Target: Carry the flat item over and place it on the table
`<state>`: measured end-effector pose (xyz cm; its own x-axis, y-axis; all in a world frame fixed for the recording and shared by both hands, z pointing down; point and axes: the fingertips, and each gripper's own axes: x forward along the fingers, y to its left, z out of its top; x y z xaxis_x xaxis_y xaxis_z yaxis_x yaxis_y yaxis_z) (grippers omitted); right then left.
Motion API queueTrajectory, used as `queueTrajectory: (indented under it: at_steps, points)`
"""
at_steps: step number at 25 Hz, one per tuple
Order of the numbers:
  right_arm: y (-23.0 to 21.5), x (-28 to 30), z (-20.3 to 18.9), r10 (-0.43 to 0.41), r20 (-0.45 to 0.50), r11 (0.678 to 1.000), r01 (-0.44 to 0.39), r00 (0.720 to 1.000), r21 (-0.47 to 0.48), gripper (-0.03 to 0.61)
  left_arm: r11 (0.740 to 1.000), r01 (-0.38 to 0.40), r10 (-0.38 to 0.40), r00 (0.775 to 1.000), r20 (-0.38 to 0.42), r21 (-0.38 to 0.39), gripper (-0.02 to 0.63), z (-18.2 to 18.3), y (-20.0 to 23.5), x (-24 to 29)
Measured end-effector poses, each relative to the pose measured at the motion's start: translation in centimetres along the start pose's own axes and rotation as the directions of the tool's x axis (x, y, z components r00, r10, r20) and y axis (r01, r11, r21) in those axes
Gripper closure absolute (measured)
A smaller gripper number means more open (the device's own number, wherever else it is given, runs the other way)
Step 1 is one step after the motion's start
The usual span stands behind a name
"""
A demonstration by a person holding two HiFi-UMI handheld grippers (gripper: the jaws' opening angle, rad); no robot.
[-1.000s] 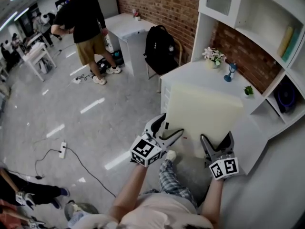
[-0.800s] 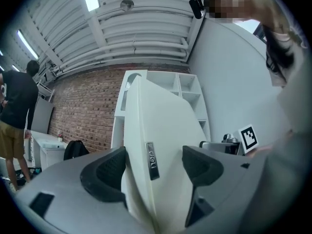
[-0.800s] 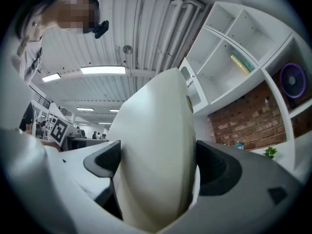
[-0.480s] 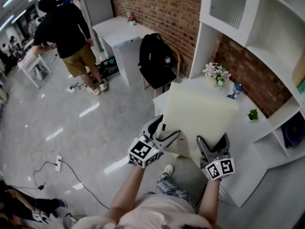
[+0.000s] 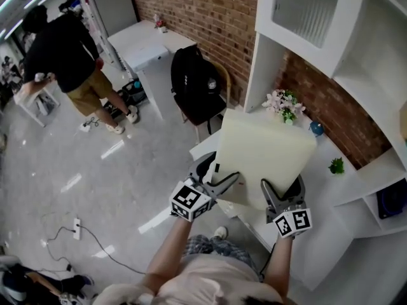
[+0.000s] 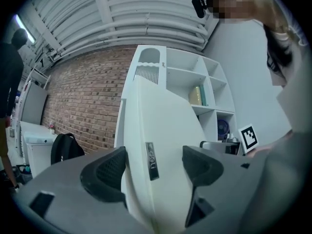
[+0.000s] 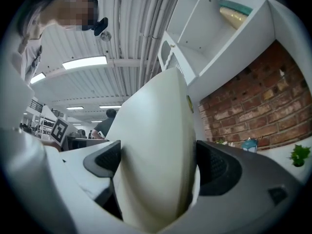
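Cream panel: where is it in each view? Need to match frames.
Head view: cream panel centre-right, near edge gripped by left gripper and right gripper.
Left gripper view: centre, edge-on, clamped between the tongs.
Right gripper view: centre, edge-on, clamped between the tongs.
Shared landmark: brick wall, top in head view, left in left gripper view, right in right gripper view.

We see a black backpack in front of the brick wall, pink flowers near a small blue object, a tiny green plant, and a person in black well apart.
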<state>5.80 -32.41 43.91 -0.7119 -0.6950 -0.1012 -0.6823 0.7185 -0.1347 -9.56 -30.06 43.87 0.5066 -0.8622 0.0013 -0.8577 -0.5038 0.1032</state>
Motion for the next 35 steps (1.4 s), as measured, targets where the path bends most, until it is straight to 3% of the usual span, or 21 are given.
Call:
queueTrajectory:
  at_steps: [16, 27, 35]
  points:
    - [-5.6, 1.2, -2.5, -0.160, -0.047, 0.983, 0.164, 0.986, 0.081, 0.092, 0.990, 0.134, -0.138, 0.988, -0.074, -0.048, 0.261, -2.4, 1.8, 7.4]
    - [-8.1, 2.8, -8.4, -0.222, -0.213, 0.953, 0.258, 0.951, 0.160, 0.092, 0.975, 0.148, -0.178, 0.967, -0.182, -0.168, 0.261, -8.4, 4.6, 10.1]
    - [-10.5, 3.7, -14.0, -0.222, -0.368, 0.925, 0.315, 0.903, 0.213, 0.092, 0.957, 0.114, -0.193, 0.938, -0.289, -0.268, 0.261, -14.4, 6.2, 12.1]
